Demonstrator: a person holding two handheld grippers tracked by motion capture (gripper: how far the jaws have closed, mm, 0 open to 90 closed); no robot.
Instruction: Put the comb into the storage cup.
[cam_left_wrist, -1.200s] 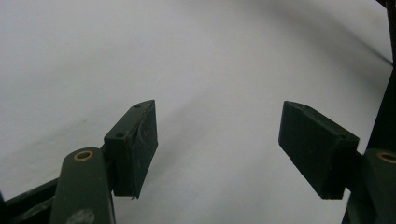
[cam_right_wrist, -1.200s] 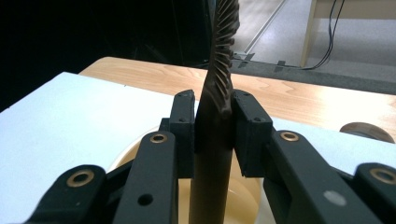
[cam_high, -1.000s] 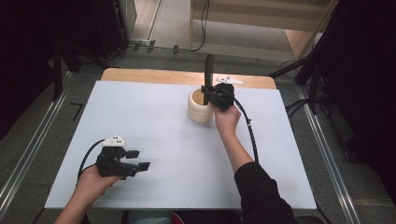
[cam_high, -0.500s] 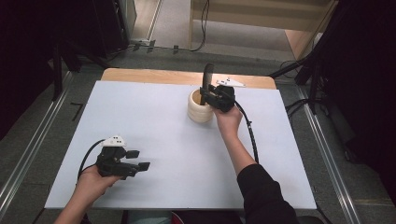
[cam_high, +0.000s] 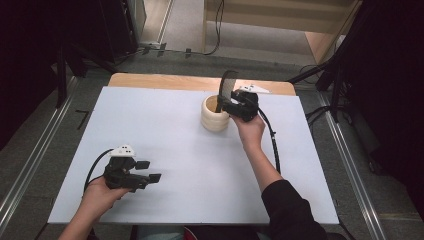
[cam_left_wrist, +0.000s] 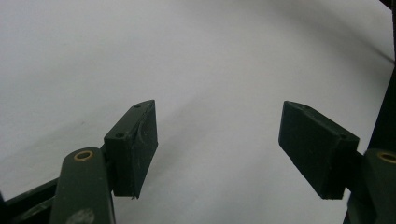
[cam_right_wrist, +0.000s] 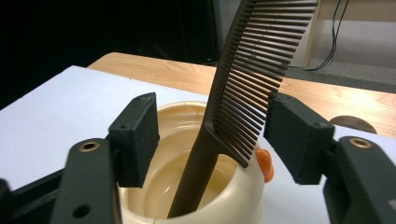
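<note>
- The cup (cam_high: 214, 114) stood in the upper middle of the high view, on the white desk (cam_high: 165, 130).
- The comb (cam_high: 228, 86) stood in the cup, handle down against the inner wall, toothed end leaning up past the rim.
- In the right gripper view the comb (cam_right_wrist: 247, 88) rose between the jaws of the right tool (cam_right_wrist: 212, 135), which stood spread, with a gap on the left side; whether the right pad touched the teeth could not be told.
- The cup (cam_right_wrist: 187, 186) there sat just below the jaws, an orange knob on its right side.
- The left tool (cam_high: 145, 171) rested at the lower left of the high view, released, well apart from the cup.
- In the left gripper view the left tool (cam_left_wrist: 219, 149) had its jaws wide over the bare desk (cam_left_wrist: 210, 60).
</note>
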